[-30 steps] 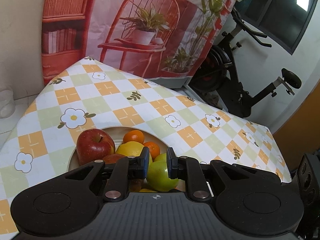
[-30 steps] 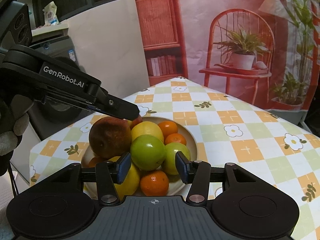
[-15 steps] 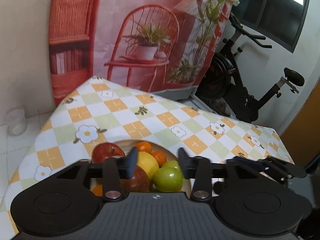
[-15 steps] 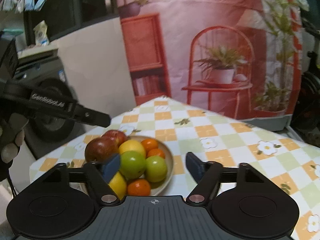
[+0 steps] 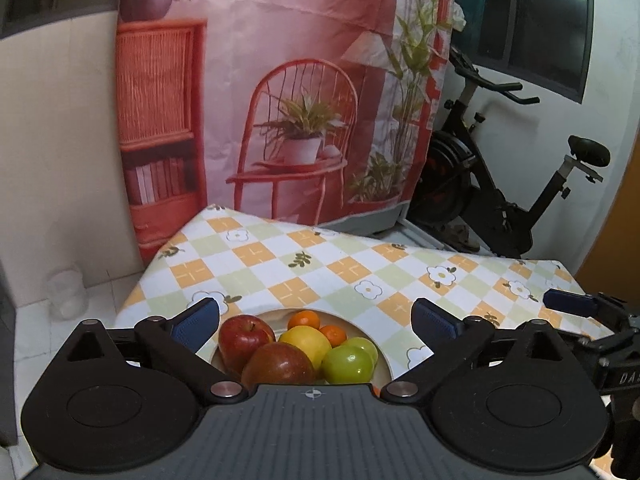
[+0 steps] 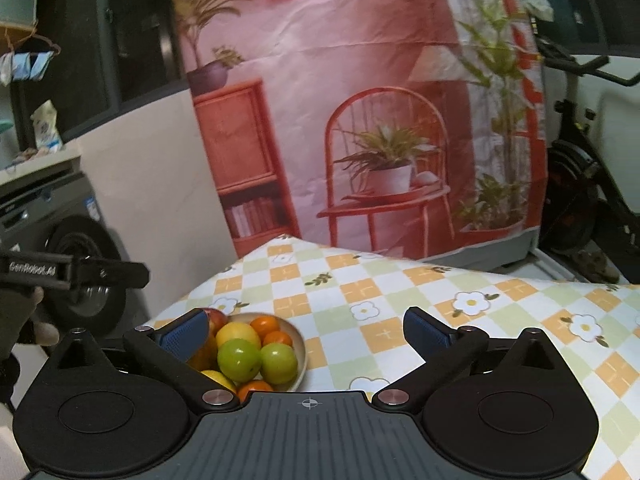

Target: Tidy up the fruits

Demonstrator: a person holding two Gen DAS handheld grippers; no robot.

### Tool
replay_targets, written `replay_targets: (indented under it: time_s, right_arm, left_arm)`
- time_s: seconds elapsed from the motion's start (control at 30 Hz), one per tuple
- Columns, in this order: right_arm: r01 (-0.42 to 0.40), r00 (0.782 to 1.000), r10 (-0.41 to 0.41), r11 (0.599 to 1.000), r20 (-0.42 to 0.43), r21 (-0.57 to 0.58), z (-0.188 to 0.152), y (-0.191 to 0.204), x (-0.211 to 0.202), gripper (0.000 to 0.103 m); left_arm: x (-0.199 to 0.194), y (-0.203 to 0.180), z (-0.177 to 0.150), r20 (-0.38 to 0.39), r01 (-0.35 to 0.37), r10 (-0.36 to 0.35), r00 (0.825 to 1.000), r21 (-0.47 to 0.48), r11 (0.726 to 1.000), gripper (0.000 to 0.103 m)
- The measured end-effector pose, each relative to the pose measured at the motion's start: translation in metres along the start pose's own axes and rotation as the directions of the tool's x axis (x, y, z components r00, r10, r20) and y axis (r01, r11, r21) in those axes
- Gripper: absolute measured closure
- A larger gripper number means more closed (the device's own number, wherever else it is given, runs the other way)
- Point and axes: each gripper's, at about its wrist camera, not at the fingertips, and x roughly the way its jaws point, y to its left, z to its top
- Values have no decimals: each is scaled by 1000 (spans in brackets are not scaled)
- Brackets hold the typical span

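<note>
A checked tabletop carries a bowl near its left corner, heaped with apples, oranges and a lemon. Both tools, left and right, have just been spreading, released and empty, short of the bowl

Home room: washer by wall, exercise bike in corner, printed backdrop behind table with checked flower cloth, laundry hanging.

Both wrist views look down-forward, near table – share fruit bowl, backdrop.
</note>
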Motion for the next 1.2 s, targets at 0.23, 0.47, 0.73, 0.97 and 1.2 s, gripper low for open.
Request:
replay_targets:
  time_s: [0.23,0.47,0.73,0.97,1.2]
  right_arm:
    - [45,999,-45,997,-2,56,4,0,-22,0]
    - [83,997,-83,993,1,87,7,0,-45,0]
    - [122,992,-123,989,17,79,16,4,-61,0]
    - [159,987,-160,986,6,44,20,10,-67,0]
    - [181,983,-181,983,2,36,20,12,-69,0]
  left_arm:
    - [-28,-8,6,51,-9,9,999,-1,1000,0]
    - [-45,-26,10,70,-56,54,996,31,998,0]
    - [-61,-47,13,114,-66,58,992,71,995,0]
    - [-60,-53,12,114,-25,18,993,59,998,0]
    - [-59,-52,11,105,-6,0,995,54,999,0]
